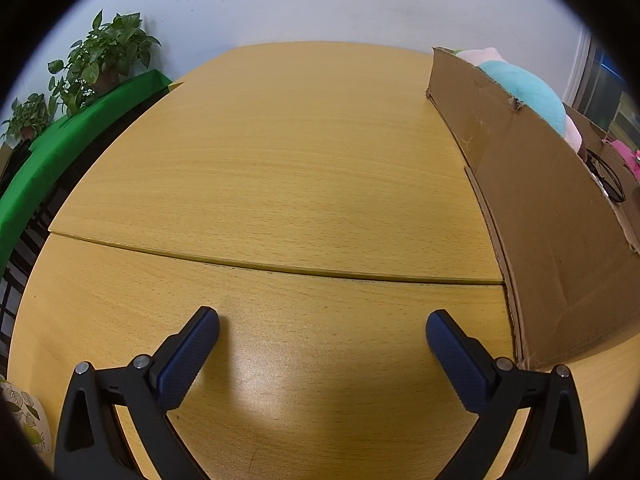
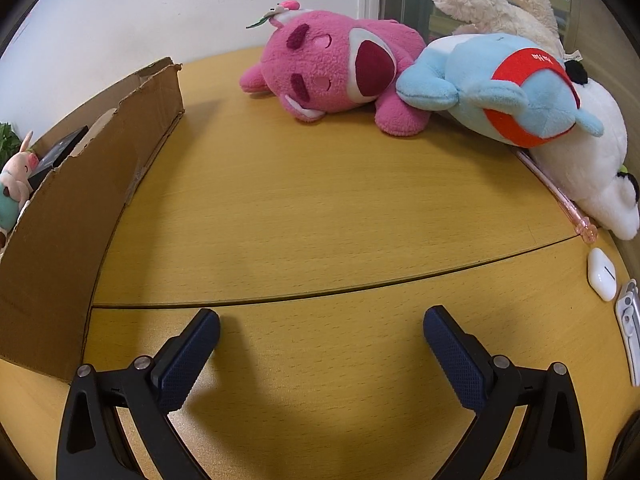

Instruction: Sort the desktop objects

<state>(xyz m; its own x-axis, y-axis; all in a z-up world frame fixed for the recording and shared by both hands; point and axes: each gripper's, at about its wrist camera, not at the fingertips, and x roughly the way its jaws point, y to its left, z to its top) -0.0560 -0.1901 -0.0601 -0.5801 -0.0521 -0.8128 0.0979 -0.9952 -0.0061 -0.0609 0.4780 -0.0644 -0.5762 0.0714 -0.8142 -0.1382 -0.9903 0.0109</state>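
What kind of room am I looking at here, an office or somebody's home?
Probably an office or lab corner, though that is a guess: a plain wooden desk, potted plants on a green ledge by a bare wall, and a cardboard box for sorting plush toys.

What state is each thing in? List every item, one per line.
Left gripper: open, empty, over bare table.
Right gripper: open, empty.
Brown cardboard box: open-topped, already holding toys.
Pink plush bear: lying on its side on the wooden table.
Light blue plush with red band: lying against the bear.
Pink pen: flat, partly under plush.
White earbud case: shut.
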